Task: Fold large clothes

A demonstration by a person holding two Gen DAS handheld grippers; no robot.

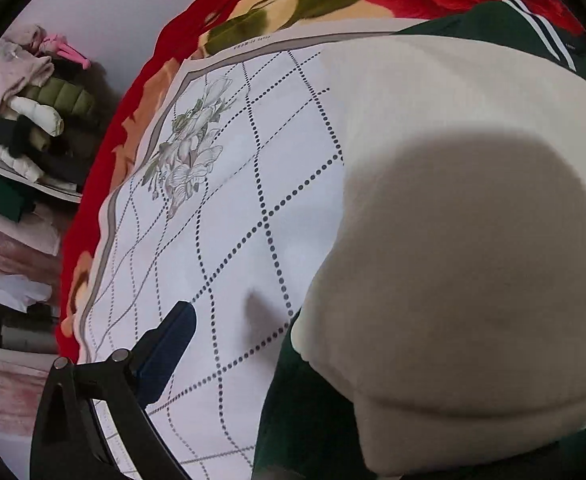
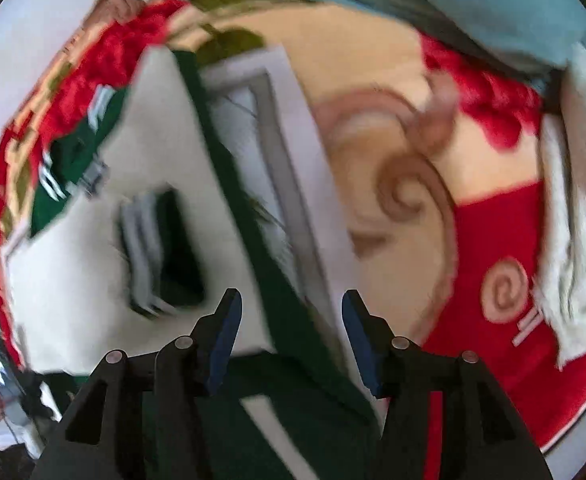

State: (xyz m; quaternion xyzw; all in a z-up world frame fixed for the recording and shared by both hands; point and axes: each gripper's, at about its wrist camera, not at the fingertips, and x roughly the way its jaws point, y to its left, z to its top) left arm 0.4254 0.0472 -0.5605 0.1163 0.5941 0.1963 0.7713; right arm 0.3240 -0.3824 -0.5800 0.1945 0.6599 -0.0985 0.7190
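A large dark green and cream garment [image 1: 433, 128] lies on a white patterned sheet [image 1: 229, 200]. In the left wrist view a cream sleeve or fold [image 1: 473, 300] bulges close to the camera and hides the right finger; only the left finger [image 1: 173, 344] shows, over the sheet. In the blurred right wrist view the garment [image 2: 105, 216] lies spread to the left, with a green band [image 2: 261, 248] running down between the fingers. My right gripper [image 2: 291, 312] is open and empty above it.
A red floral blanket [image 1: 105, 152] covers the bed under the sheet [image 2: 293, 152]. A pile of folded clothes [image 1: 33, 112] sits at the left beyond the bed. A teal and grey cloth [image 2: 433, 0] lies at the far edge.
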